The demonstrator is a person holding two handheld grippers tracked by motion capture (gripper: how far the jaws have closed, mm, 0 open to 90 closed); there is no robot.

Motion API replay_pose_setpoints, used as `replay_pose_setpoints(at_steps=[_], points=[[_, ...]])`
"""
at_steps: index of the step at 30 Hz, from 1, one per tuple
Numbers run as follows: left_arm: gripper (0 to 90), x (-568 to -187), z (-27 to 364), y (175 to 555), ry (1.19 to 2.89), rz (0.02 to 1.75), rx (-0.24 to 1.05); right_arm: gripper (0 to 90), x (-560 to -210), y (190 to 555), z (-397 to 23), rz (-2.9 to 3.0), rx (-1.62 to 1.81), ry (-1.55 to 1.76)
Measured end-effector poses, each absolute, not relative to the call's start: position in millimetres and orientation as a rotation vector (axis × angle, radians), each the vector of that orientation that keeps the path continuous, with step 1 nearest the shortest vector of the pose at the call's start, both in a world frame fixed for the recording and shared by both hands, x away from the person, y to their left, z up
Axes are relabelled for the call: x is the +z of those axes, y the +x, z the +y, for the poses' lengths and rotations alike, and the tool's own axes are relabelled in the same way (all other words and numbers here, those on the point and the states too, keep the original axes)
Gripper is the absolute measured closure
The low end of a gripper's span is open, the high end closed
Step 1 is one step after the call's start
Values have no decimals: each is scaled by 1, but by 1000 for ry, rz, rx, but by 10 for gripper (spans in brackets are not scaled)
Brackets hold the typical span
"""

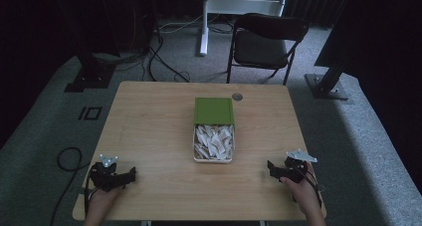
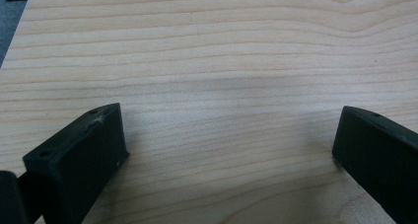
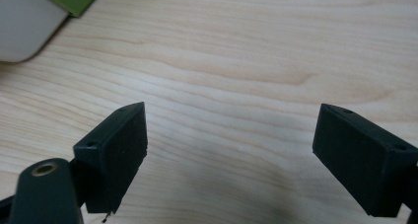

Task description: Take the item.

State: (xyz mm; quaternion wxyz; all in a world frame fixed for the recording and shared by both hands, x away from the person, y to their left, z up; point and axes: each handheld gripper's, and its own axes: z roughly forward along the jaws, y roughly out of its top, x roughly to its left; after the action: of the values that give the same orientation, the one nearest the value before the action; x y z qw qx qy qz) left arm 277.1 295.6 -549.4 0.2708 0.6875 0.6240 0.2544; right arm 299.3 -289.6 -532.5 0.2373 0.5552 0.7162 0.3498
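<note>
High view overlooks table (image 1: 149,116), both gripper views close above it

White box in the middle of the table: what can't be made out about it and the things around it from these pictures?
- White box, high view: its pale contents are too small to identify.
- Green lid, high view: whether hinged or loose, too small to tell.
- Round mark on the table: too small to identify.
- Right gripper view: box corner cut off by the frame edge.
</note>
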Motion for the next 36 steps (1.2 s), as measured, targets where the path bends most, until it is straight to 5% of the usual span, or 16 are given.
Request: replay_pose_setpoints(at_steps=[36], points=[[7, -549, 295, 277, 1850, 1681, 686, 132, -468, 308, -249, 1967, 1124, 1340]])
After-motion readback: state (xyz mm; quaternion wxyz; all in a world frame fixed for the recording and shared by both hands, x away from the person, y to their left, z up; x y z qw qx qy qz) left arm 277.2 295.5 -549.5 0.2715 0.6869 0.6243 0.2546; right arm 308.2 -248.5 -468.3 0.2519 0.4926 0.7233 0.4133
